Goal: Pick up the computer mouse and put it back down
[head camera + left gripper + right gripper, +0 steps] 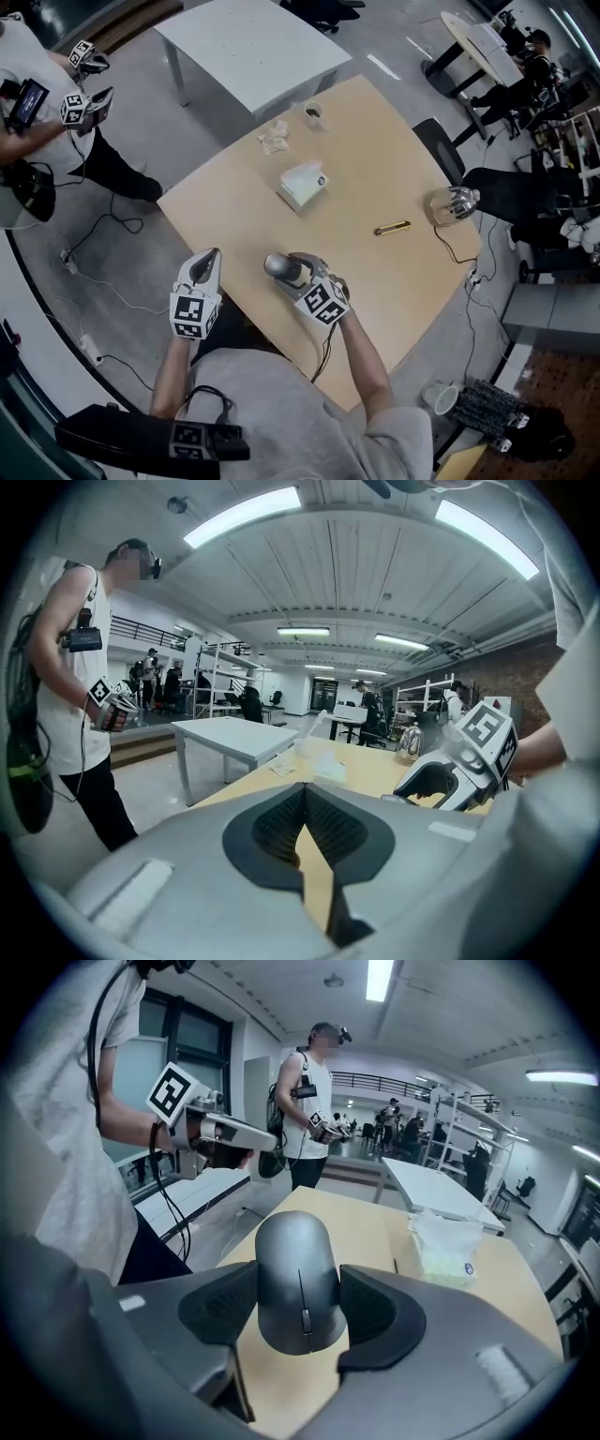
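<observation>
A grey computer mouse [298, 1283] sits between the jaws of my right gripper [298, 1309], whose dark pads [375, 1309] press on its two sides. Its wheel end faces the camera and it is lifted a little off the wooden table [375, 1227]. In the head view the mouse [279, 266] and right gripper [292, 273] are over the table's near edge. My left gripper [210, 256] hovers just off the table's near-left edge, left of the mouse. Its pads [281, 825] meet at the tip with nothing between them.
On the table [375, 178] lie a tissue box [303, 184], a crumpled paper [274, 138], a cup [313, 113], a yellow-black pen [392, 228] and a glass jug [453, 203]. A white table [248, 47] stands beyond. Another person [37, 103] with grippers stands at left.
</observation>
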